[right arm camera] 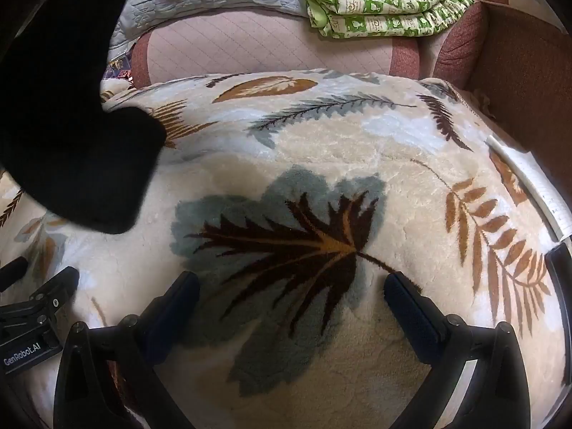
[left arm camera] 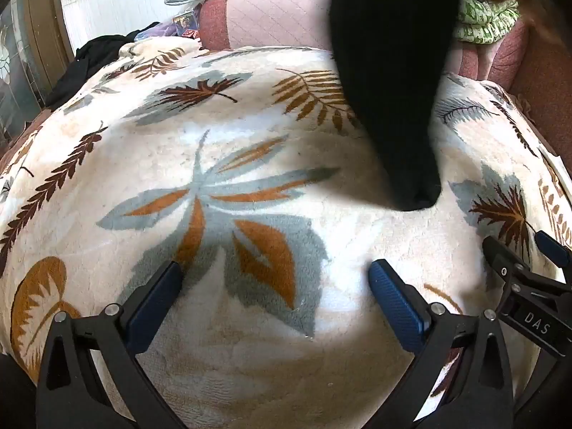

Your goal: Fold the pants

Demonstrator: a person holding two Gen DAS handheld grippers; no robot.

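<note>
- Both my left tool (left arm camera: 273,280) and right tool (right arm camera: 291,291) gape wide, gripping nothing.
- Black pants (left arm camera: 389,82) dangle above the leaf-print blanket (left arm camera: 250,136), unfolded; every fold remains.

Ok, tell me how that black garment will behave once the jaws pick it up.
Probably floppy: the black garment hangs in a limp taper onto the leaf-print blanket. Likely light, since it drapes without sinking the pile. It may sag and swing from one pinch; both grippers are open and empty.
</note>
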